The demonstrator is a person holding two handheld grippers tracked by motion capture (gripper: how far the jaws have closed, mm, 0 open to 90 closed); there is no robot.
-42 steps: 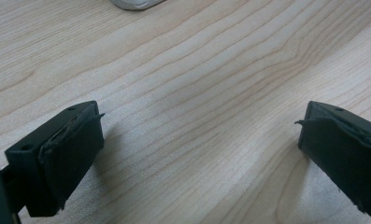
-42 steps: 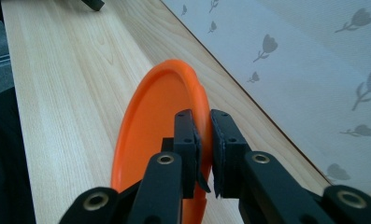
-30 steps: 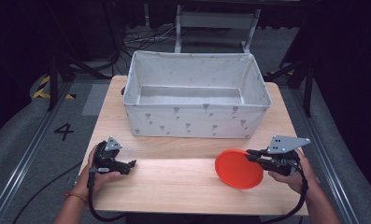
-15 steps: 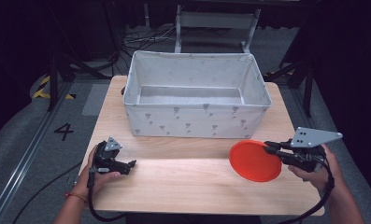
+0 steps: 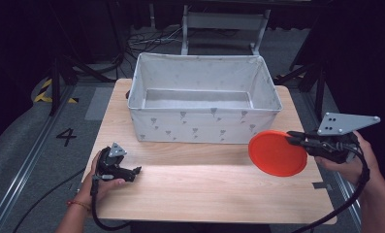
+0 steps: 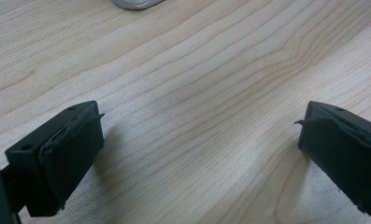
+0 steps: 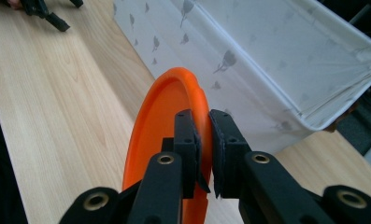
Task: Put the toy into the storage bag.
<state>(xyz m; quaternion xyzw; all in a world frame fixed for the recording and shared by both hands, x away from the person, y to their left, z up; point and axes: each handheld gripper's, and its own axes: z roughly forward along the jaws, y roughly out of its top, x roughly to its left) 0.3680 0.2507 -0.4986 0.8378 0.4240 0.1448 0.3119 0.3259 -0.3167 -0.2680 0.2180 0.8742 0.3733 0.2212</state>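
Observation:
An orange plate (image 5: 277, 153) hangs in the air above the table's right side, held by its right rim. My right gripper (image 5: 294, 139) is shut on that rim; in the right gripper view the two black jaws pinch the edge of the orange plate (image 7: 167, 126). A white fabric bin (image 5: 203, 128) with a grey print stands at the back middle of the wooden table (image 5: 195, 189), just left of and beyond the plate. My left gripper (image 5: 135, 171) rests low at the front left. Its jaws stand wide apart over bare wood, with one finger (image 6: 64, 151) at each side and nothing between them.
The bin (image 7: 286, 70) rises close in front of the right gripper, its wall and rim at plate height. Dark floor, cables and a metal frame (image 5: 224, 26) lie beyond the table. Bare wood stretches between the two hands.
The right gripper has risen and shifted right with the orange plate, lifting it off the table. The left hand and gripper have stayed put.

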